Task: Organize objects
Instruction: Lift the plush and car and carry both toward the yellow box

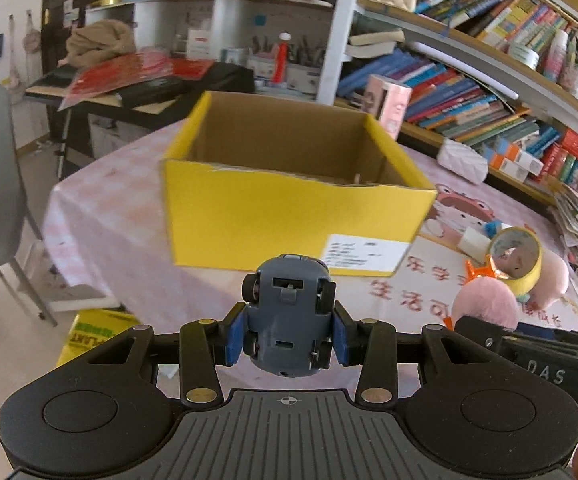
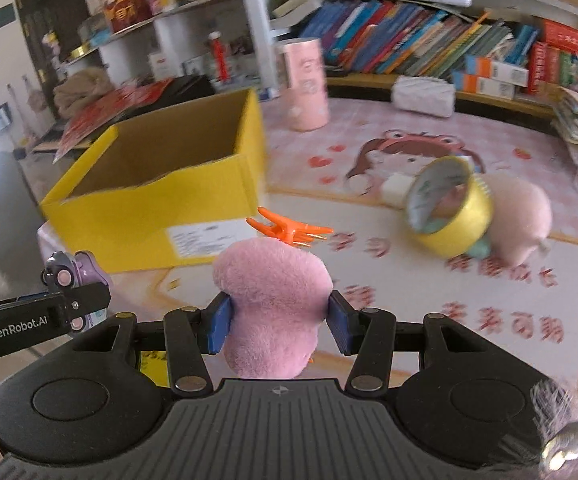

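The left tongs (image 1: 288,334) clamp a small blue-grey plastic toy car (image 1: 289,316), underside up, above the near tabletop (image 1: 129,248) edge. Just ahead stands an open yellow cardboard box (image 1: 289,216), its brown inside unobstructed. The right tongs (image 2: 277,322) grip a pink plush toy (image 2: 273,304). Farther right lie an orange plastic hair claw (image 2: 289,230) and a yellow tape roll (image 2: 449,210) near stacked papers at the right edge.

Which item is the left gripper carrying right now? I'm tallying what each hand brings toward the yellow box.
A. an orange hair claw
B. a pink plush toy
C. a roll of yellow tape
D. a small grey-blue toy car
D: in the left wrist view the left gripper has its blue pads pressed on the sides of a small grey-blue toy car, underside and wheels facing the camera.
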A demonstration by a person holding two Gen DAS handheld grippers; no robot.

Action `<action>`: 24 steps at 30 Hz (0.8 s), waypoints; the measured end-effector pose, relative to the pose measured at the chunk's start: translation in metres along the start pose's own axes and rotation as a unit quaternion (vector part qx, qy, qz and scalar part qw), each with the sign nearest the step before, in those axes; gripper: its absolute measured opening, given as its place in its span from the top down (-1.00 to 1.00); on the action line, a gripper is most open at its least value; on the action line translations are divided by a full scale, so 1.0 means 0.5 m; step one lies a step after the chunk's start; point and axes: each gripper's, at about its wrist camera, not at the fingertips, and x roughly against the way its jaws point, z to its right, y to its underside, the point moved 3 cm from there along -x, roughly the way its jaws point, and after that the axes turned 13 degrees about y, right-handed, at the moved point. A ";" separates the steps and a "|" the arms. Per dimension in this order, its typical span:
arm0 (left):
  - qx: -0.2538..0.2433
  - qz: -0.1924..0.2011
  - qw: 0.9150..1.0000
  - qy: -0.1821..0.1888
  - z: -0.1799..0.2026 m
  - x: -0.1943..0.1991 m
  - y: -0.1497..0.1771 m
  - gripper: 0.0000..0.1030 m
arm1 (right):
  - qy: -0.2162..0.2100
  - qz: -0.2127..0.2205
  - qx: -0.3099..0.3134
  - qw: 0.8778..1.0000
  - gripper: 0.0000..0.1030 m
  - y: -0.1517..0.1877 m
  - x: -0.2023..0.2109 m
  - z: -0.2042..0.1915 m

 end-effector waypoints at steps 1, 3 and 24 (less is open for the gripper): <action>0.001 0.002 1.000 -0.001 -0.009 0.009 0.002 0.22 | -0.002 -0.002 0.003 1.000 0.08 0.007 0.004 -0.016; 0.000 0.005 1.000 -0.002 -0.024 0.025 0.006 0.22 | -0.006 -0.005 0.009 1.000 0.08 0.018 0.013 -0.043; -0.018 0.026 0.999 0.017 -0.088 0.110 0.030 0.21 | -0.004 0.010 0.007 1.000 0.08 0.067 0.080 -0.142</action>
